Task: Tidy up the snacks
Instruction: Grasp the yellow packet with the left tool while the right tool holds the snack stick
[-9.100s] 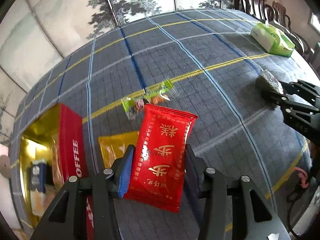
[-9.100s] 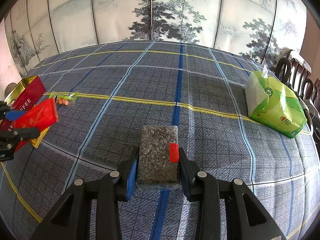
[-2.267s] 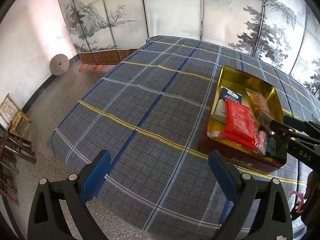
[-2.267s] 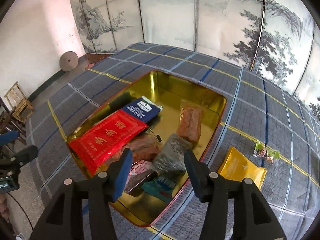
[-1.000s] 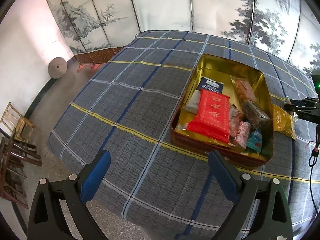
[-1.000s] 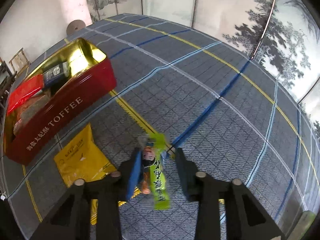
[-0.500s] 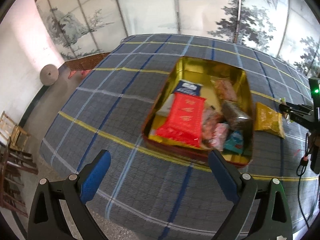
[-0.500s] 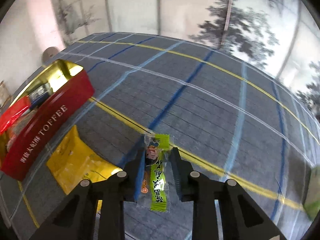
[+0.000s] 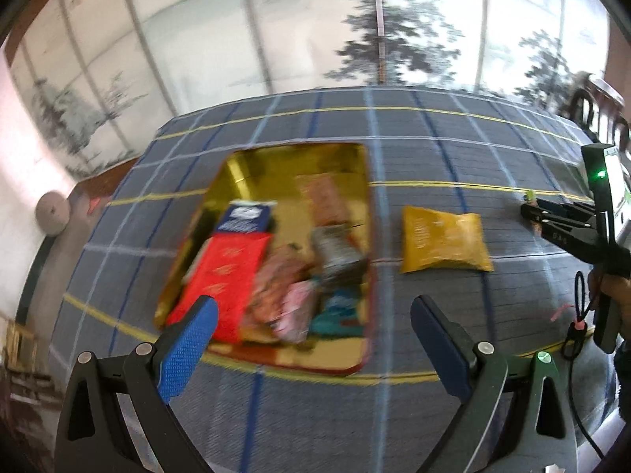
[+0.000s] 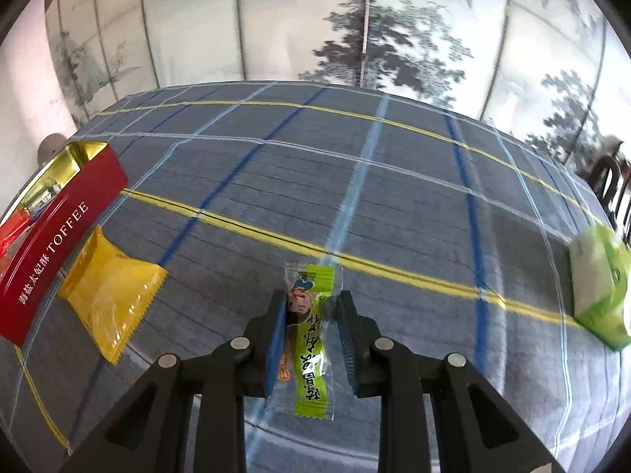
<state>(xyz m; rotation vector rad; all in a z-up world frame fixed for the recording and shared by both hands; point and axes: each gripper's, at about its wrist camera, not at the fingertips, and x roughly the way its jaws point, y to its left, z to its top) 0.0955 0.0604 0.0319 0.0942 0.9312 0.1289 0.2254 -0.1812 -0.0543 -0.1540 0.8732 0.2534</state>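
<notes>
Right gripper (image 10: 309,329) is pinching a green candy sachet (image 10: 311,339), pads pressing on both long edges. Sachet's long axis is running along the fingers, one crimped end pointing ahead over the plaid tablecloth (image 10: 394,181), the other trailing back between the finger arms. It is sitting just over the cloth; cannot tell if it is touching.

Left of it, a yellow snack packet (image 10: 110,287) is lying flat on the cloth, just beside the red toffee tin (image 10: 51,252). A green tissue pack (image 10: 599,291) is sitting well apart at the right edge, blurred and cut off.

Left gripper (image 9: 311,325) is hanging spread wide over the near end of the tin (image 9: 361,213), nothing between its blue pads. Tin is standing open, gold inside, packed: red packet (image 9: 224,272), blue packet (image 9: 246,216), pink and dark wrappers, all smeared by motion blur, labels unreadable. Yellow packet (image 9: 443,238) is lying between tin and right gripper (image 9: 530,209); nothing else is lying in that stretch. A hand (image 9: 615,299) is showing at the right edge, mostly cropped. Painted screen (image 9: 315,27) is standing behind the table.
</notes>
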